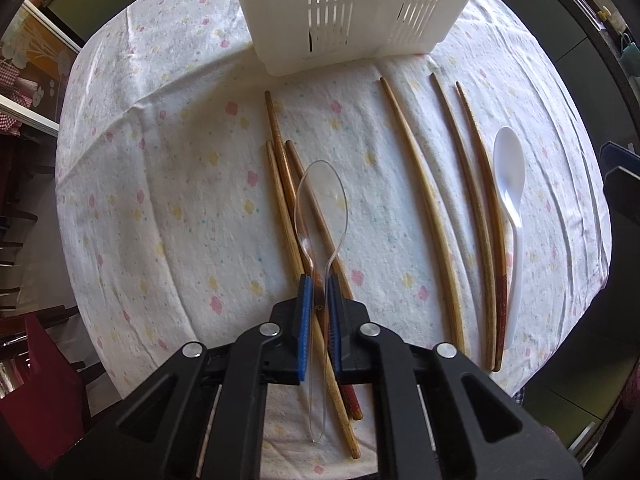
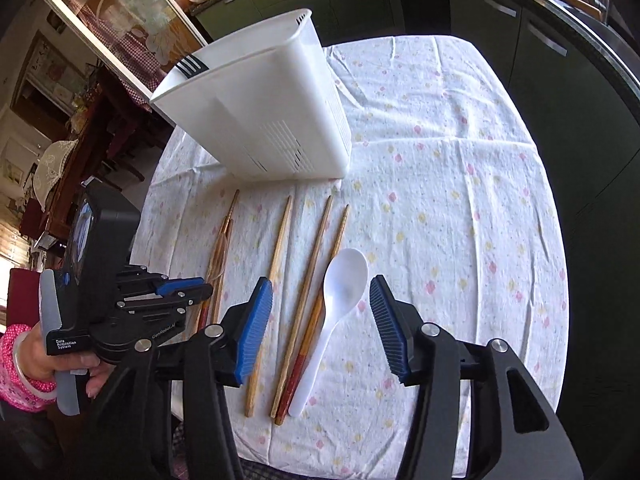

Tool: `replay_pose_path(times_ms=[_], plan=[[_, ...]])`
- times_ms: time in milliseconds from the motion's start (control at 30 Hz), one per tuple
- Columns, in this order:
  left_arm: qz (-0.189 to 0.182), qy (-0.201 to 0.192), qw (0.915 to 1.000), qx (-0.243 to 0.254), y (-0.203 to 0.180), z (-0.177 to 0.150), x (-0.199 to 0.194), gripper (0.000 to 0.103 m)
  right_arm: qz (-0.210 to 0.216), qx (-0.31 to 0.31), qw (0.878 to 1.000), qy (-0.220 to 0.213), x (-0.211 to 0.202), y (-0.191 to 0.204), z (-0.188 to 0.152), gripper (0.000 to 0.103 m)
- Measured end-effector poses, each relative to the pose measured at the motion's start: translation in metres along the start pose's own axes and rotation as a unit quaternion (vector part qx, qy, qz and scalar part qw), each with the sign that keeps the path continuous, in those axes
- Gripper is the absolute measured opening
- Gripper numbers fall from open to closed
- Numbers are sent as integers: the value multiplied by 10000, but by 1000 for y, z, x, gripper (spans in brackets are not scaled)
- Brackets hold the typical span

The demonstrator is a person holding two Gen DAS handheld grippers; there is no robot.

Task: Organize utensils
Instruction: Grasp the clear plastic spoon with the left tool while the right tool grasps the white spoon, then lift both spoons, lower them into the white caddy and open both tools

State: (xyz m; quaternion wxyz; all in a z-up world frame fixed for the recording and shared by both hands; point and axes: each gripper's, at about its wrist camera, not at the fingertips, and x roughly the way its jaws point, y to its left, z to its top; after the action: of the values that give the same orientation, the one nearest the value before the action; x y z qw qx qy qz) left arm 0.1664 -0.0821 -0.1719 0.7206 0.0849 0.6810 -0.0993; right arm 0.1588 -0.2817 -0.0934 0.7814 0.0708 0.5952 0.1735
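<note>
Left tool is clamped on the clear spoon mid-frame, lifted for the white bin up top, while right tool hangs wide apart over the white spoon.

1. Clear plastic spoon: bowl pointing toward the caddy, handle pinched between blue pads, above three bunched wooden chopsticks.
2. Three more chopsticks lie spread, roughly parallel, mid-tabletop.
3. White spoon lies beside the rightmost chopstick.
4. White slotted caddy stands toward the far edge.
</note>
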Motion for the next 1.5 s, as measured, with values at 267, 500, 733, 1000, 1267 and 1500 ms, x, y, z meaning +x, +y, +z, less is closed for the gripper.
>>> replay_pose_path(times_ms=[267,500,733,1000,1267,1500], plan=[[-54,-223,9997,36,8,-4,-17,8,-283,223,9930,1127,47,2,-2,46],[-86,-384,9991,184,7,-7,-32,8,-681,424,9856,1489,75,2,-5,26],[-62,-550,9981,281,-4,-9,-45,8,-835,430,9811,1691,97,14,-5,15],[-267,-838,9958,253,11,-14,-58,8,-558,547,9870,1405,89,9,-9,9],[-619,-1611,9848,203,13,-12,-120,8,390,735,9952,524,46,-10,-32,9],[-915,-3162,9443,-45,17,12,-209,9,1027,936,9903,-54,22,-28,-51,9]])
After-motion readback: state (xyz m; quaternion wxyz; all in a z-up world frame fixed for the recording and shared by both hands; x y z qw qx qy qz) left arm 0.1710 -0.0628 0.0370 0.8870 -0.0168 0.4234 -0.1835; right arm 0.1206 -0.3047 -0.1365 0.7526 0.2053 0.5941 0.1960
